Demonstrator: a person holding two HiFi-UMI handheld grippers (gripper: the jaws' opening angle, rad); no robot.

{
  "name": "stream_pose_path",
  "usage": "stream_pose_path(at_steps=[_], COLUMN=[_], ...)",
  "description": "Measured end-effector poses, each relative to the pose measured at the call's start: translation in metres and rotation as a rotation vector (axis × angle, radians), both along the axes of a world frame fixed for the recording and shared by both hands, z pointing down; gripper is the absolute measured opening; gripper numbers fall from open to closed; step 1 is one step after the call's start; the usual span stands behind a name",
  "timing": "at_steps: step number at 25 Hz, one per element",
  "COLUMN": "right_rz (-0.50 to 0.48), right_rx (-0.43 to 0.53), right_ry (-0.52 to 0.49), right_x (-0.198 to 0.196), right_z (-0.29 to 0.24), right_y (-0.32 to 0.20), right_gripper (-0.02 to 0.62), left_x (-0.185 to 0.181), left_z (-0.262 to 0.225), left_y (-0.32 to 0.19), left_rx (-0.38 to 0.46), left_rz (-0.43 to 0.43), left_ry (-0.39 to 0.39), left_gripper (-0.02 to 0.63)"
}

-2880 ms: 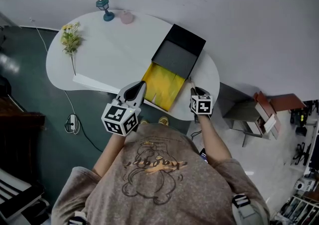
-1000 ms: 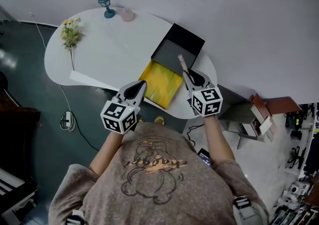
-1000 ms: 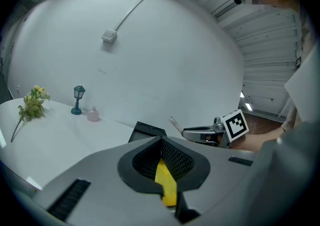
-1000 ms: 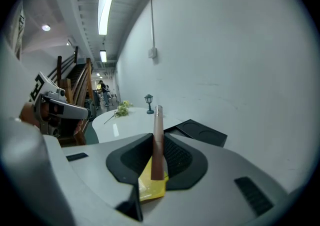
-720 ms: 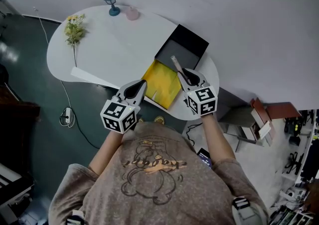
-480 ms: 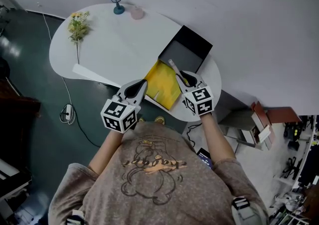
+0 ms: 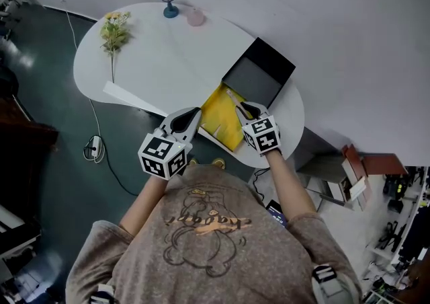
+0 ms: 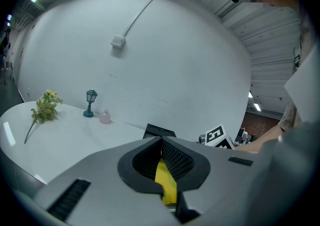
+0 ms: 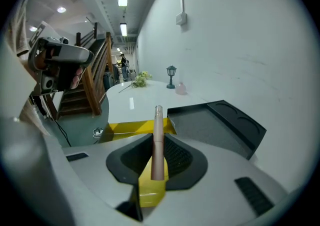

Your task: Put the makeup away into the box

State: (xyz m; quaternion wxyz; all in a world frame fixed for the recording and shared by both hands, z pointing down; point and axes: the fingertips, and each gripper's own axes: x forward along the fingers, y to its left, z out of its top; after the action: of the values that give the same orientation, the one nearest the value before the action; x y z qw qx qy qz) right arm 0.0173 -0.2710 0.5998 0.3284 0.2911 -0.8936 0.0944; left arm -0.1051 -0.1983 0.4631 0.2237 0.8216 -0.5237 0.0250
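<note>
An open black box [image 7: 259, 75] lies near the right end of the white table [image 7: 154, 60], with its yellow-lined part [image 7: 222, 116] toward me. My right gripper [image 7: 243, 107] hangs over the yellow part's right edge, shut on a slim pink makeup stick [image 7: 232, 97]. In the right gripper view the stick [image 9: 158, 120] stands up out of the gripper [image 9: 153, 142], with the yellow part [image 9: 132, 128] and black tray [image 9: 215, 125] beyond. My left gripper [image 7: 191, 116] is shut and empty at the yellow part's near-left corner. Yellow shows below its jaws [image 8: 161, 142].
A flower sprig [image 7: 114, 30], a small teal lamp [image 7: 167, 0] and a pink bottle [image 7: 195, 18] stand at the far left of the table. A white strip [image 7: 131, 99] lies along the near edge. A low shelf [image 7: 349, 168] stands on the floor to the right.
My right gripper has come down and to the left with the pink stick, from above the black tray to the yellow part. The left gripper has hardly moved.
</note>
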Motion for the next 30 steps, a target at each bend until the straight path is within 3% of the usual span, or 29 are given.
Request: stream_pose_path(at_steps=[30], right_rz=[-0.103], right_rx=[-0.111], right_ry=[0.374], right_x=[-0.029], right_z=[0.074], right_y=[-0.006], right_gripper=[0.072], left_x=[-0.03], left_z=[0.011], left_y=[-0.011], left_rx=[-0.034], left_rz=[-0.054], left_ry=[0.006], left_gripper=[0.021])
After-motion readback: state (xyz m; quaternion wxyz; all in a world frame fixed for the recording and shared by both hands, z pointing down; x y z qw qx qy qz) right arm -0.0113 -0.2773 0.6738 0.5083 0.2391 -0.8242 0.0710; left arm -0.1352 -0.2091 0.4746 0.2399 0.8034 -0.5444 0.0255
